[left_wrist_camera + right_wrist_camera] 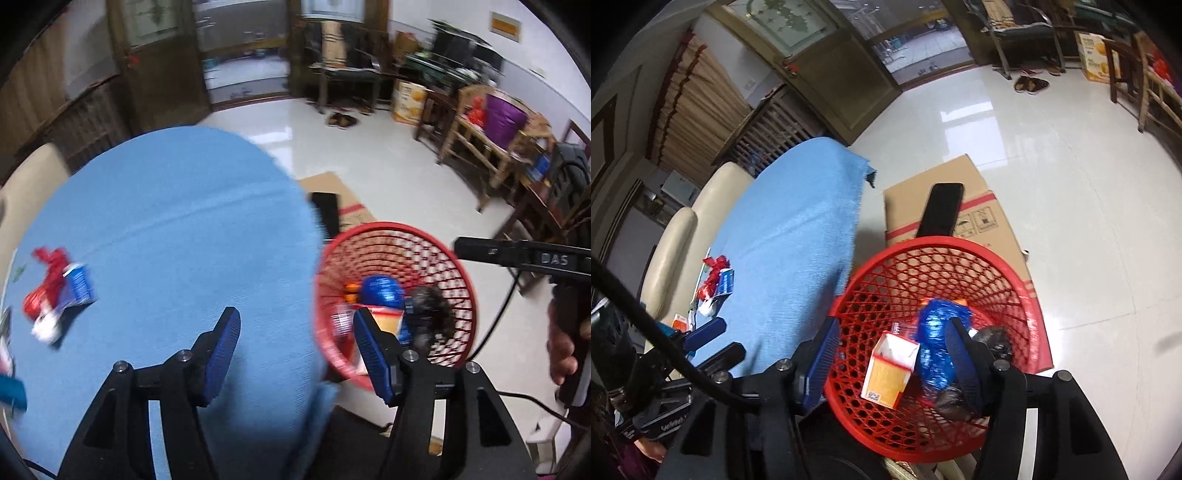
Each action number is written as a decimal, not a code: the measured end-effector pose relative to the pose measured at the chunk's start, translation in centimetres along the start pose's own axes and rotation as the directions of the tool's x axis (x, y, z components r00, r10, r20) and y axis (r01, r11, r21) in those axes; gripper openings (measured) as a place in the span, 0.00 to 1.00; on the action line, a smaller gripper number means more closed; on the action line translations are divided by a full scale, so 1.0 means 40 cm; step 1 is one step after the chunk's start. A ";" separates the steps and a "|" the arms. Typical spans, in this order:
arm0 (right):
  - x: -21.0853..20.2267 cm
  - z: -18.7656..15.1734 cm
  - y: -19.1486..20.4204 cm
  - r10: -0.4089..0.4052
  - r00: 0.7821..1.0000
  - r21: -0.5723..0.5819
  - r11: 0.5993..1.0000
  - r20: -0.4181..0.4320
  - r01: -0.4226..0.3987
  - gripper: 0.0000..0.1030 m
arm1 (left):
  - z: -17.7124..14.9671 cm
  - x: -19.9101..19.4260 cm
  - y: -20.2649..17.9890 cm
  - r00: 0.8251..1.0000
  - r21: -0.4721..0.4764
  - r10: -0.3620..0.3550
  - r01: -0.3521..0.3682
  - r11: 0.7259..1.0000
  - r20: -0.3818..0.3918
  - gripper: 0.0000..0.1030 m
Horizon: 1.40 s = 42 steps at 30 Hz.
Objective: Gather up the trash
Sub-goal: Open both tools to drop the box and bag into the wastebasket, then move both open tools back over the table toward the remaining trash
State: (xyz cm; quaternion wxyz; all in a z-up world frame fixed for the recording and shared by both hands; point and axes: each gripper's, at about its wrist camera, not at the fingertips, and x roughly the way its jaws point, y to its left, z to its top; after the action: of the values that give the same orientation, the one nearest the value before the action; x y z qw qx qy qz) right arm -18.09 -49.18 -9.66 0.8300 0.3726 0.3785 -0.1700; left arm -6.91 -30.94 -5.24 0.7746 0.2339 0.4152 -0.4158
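A red mesh basket (1027, 295) stands on the floor beside the blue-clothed table (798, 229); it also shows in the left wrist view (461, 266). Inside lie a blue crumpled bag (934, 332), an orange and white carton (890, 373) and dark wrappers (993, 339). My right gripper (890, 354) is open and empty above the basket. My left gripper (295, 350) is open and empty over the table's right edge. A crumpled red and blue wrapper (55, 291) lies on the cloth at the left, also seen in the right wrist view (716, 284).
A flat cardboard box (960, 206) with a black phone-like slab (942, 210) lies on the floor behind the basket. A cream sofa (683, 229) is left of the table. Wooden chairs and shelves (491, 147) line the far right. More scraps (679, 321) lie at the table's left edge.
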 end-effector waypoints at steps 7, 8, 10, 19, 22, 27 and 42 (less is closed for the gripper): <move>0.042 0.011 0.128 0.046 0.999 -0.087 0.995 -0.012 -0.047 0.61 | -0.063 -0.079 0.182 0.988 -0.161 0.145 -0.134 0.978 0.060 0.63; 0.053 0.013 0.155 0.055 0.998 -0.107 0.993 -0.019 -0.057 0.61 | -0.073 -0.089 0.203 0.984 -0.177 0.165 -0.151 0.973 0.065 0.63; 0.073 0.014 0.205 0.070 0.997 -0.140 0.987 -0.037 -0.075 0.61 | -0.103 -0.109 0.256 0.976 -0.223 0.207 -0.186 0.957 0.071 0.64; 0.182 0.008 0.491 0.144 0.982 -0.328 0.928 -0.122 -0.177 0.61 | -0.255 -0.143 0.461 0.951 -0.407 0.308 -0.278 0.870 0.009 0.64; 0.221 0.000 0.590 0.166 0.975 -0.384 0.899 -0.146 -0.210 0.61 | -0.301 -0.150 0.520 0.946 -0.462 0.324 -0.292 0.838 -0.011 0.64; 0.301 -0.012 0.716 0.184 0.965 -0.437 0.864 -0.188 -0.250 0.61 | -0.364 -0.152 0.592 0.940 -0.522 0.339 -0.307 0.796 -0.035 0.64; 0.684 -0.015 0.862 0.419 0.815 0.048 0.898 -0.400 -0.438 0.61 | -0.448 -0.152 0.667 0.948 -0.592 0.315 -0.284 0.755 -0.053 0.64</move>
State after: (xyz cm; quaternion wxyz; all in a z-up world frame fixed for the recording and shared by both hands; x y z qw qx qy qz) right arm 18.99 -25.85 -13.69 0.7600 0.4555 0.4503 0.1098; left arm 5.56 -0.98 -9.48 0.8749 0.0337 0.4618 -0.1418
